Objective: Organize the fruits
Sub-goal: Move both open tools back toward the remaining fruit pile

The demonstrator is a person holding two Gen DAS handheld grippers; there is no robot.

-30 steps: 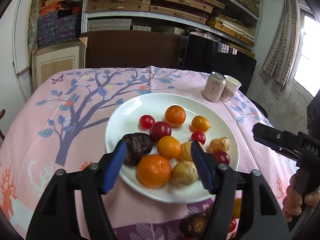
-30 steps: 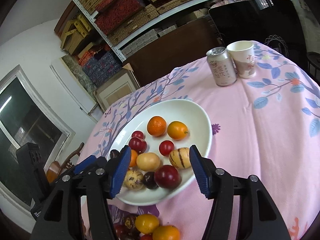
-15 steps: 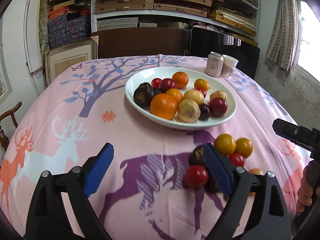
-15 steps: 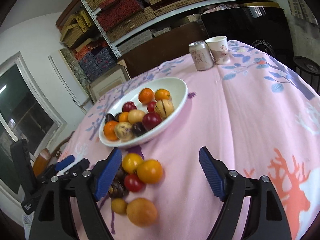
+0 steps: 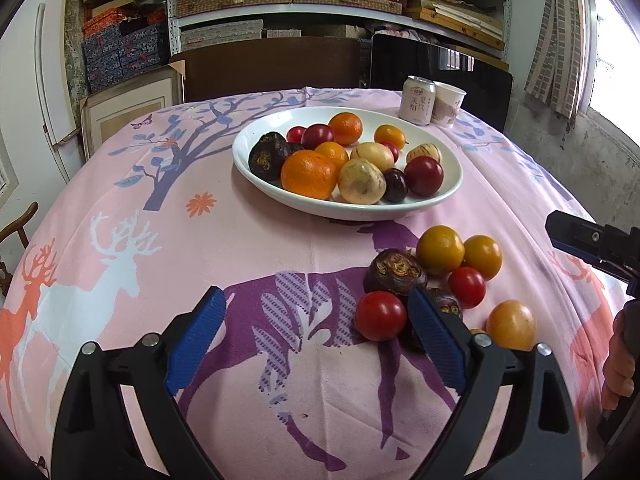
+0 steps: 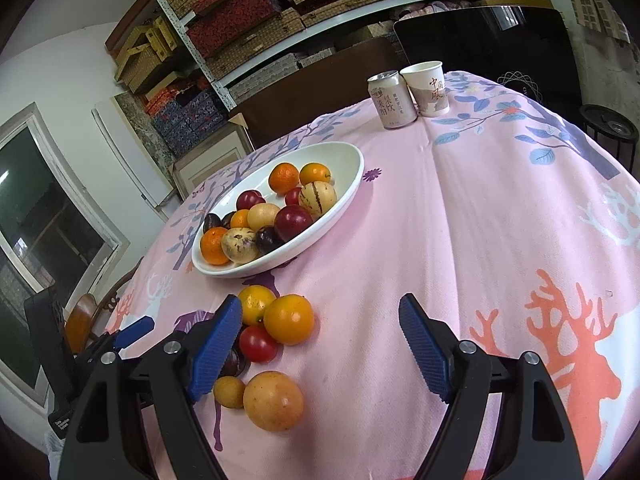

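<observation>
With both sets of jaws standing wide and nothing between them, we're right at the start of the next pick. Over the last second each pair has been spreading, and both have drawn back from above the plate to the loose pile. Left gripper (image 5: pixel 316 344) hangs low over the pink worktop (image 5: pixel 256 240), its right-hand pad just beside a red tomato (image 5: pixel 380 316) and half hiding a dark round fruit behind it. Right gripper (image 6: pixel 320 344) frames bare cloth, with its left-hand pad alongside the same cluster: a red tomato (image 6: pixel 258 343), two orange-yellow fruits (image 6: pixel 289 319) stacked up against it, and a bigger yellow one (image 6: pixel 273 400) nearest the camera. Further out sits the white plate (image 5: pixel 448 196), already well loaded with oranges, plums and pale striped fruit, and beyond it a drinks can (image 5: pixel 417 100) touching a paper cup (image 5: pixel 449 104) at the far edge. So the job looks roughly two-thirds done, with the stragglers on the cloth still to go. Next move, I'd say: slide one gripper sideways to centre a single fruit, probably a tomato, then close gently, because these round ones will roll and nudge their neighbours.
</observation>
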